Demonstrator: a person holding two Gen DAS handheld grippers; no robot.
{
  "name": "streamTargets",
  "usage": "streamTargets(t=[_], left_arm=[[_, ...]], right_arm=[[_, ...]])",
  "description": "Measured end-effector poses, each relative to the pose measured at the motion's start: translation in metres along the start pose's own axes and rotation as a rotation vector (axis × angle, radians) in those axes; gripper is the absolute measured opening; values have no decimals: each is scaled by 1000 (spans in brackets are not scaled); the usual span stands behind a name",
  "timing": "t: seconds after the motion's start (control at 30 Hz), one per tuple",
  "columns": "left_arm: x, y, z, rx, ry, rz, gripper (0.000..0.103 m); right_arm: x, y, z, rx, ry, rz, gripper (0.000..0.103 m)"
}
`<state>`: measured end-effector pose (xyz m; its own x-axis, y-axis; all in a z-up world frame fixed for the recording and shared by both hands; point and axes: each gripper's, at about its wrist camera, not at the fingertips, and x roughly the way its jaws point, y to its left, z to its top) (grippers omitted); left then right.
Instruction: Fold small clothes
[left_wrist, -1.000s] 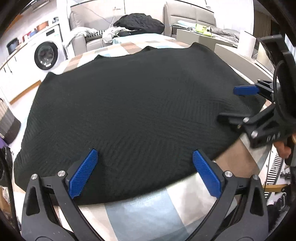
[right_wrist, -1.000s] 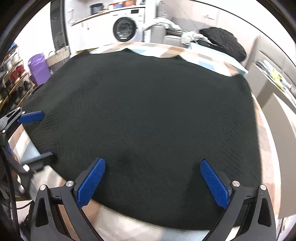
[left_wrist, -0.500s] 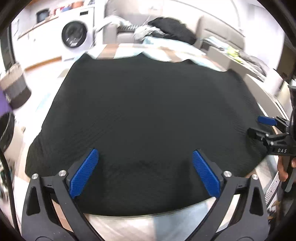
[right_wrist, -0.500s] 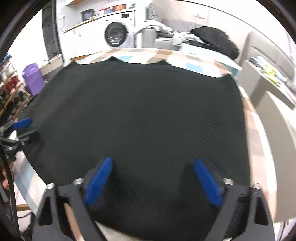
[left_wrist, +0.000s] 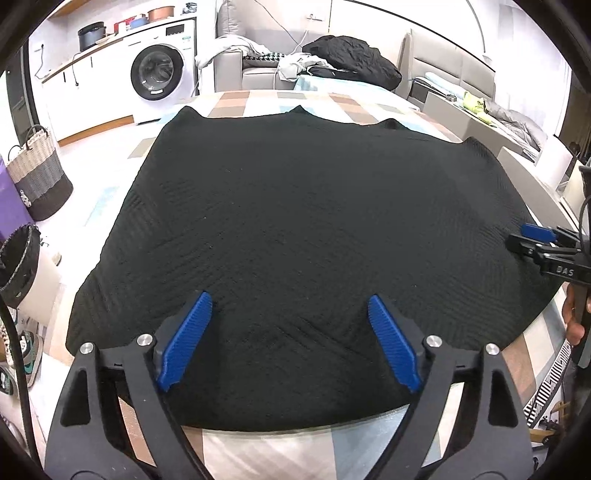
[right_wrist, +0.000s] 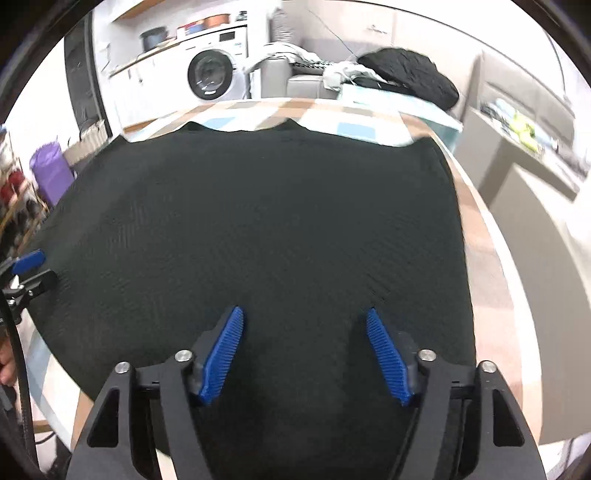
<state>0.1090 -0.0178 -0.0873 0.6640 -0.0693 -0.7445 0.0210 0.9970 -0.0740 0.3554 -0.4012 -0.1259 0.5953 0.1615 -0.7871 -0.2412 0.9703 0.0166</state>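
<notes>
- The black ribbed knit garment (left_wrist: 295, 229) lies spread flat over the round worktop with a pastel checked cloth (left_wrist: 280, 448), covering most of it; its near hem runs just in front of both tools, and its far edge shows small peaks towards the washing machine (left_wrist: 157, 72).
- The left tool (left_wrist: 288, 343) hovers over the near hem, left of centre; its blue ribbed pads (left_wrist: 184, 341) stand apart, the jaws having just been closing, with fabric beneath the gap but not pinched.
- The right tool (right_wrist: 304, 356) sits over the near hem towards the right; its jaws have also just been closing, and its pads are likewise apart with nothing clamped yet.
- Risk: if the jaws close on the flat middle of the knit instead of the hem, they would likely gather a bunch of cloth, or both layers, giving a lumpy fold.
- Risk: the stretchy knit may slip from a shallow bite once lifted, dropping one corner and skewing the fold.
- Risk: uneven lifting by the two hands could drag the garment across the cloth towards the worktop's edge.
- Both tools point steeply down and forward over the garment, side by side; a hand (left_wrist: 574, 321) grips the right tool's handle at the left view's right edge.
</notes>
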Motion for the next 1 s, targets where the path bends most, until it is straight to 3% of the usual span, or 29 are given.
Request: streamTargets(t=[0.33, 0.43, 0.57, 0.87, 1.0], left_arm=[[-8, -6, -10, 19, -13, 24, 86], [-11, -7, -14, 31, -15, 38, 86], [-17, -5, -22, 30, -11, 58, 86], [-29, 21, -29, -65, -25, 65, 86], [-23, 18, -18, -75, -17, 47, 86]], right_arm=[[-15, -3, -19, 12, -23, 12, 75], [-15, 2, -23, 29, -36, 43, 88], [-18, 14, -26, 55, -48, 51, 97], [-24, 27, -30, 20, -75, 97, 97], [-18, 29, -24, 11, -33, 82, 97]])
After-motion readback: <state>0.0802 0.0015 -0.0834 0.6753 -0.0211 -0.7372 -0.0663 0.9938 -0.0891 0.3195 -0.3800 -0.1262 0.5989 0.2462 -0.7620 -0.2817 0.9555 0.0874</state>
